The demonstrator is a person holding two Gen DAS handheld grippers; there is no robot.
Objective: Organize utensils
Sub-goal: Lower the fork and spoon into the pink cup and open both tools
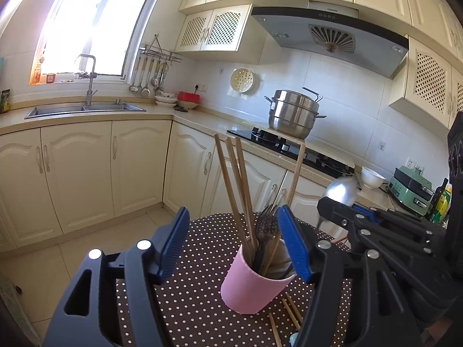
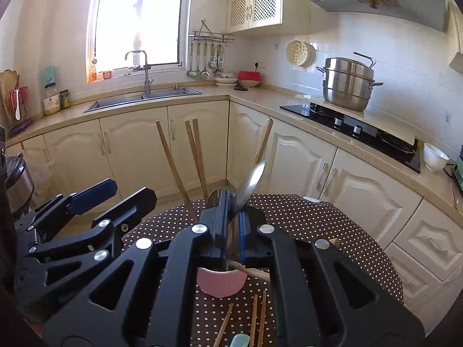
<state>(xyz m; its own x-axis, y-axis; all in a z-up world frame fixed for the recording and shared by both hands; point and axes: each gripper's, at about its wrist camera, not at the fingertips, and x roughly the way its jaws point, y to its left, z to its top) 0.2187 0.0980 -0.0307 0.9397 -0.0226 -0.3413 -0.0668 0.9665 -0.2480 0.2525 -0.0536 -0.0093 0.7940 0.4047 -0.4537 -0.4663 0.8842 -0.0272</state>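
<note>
Currently, left wrist view: left gripper (image 1: 237, 243) jaws wide, straddling the pink cup (image 1: 254, 283) w/o touching it, nothing held. Cup stands on the polka-dot table (image 1: 196, 303), already has several chopsticks (image 1: 237, 190) upright plus dark forks (image 1: 264, 225). Loose chopsticks (image 1: 289, 312) lie on the cloth just beside the cup base. Right gripper (image 1: 364, 217) comes in from the right w/ a metal spoon (image 1: 341, 190), bowl end up.

Right wrist view: right gripper (image 2: 233, 225) jaws narrow, clamped on the spoon (image 2: 251, 185) handle, spoon tilted above the cup (image 2: 221, 284). Handle tip hidden behind the fingers, can't tell if it's inside the rim. More loose chopsticks (image 2: 257, 318) and a light-blue utensil (image 2: 240, 342) lie on the table near the bottom edge.

Step, I'd say: dropping the spoon into the cup. Next probably needs handle lowered between the sticks, then release; left could steady the cup so it doesn't tip
</note>
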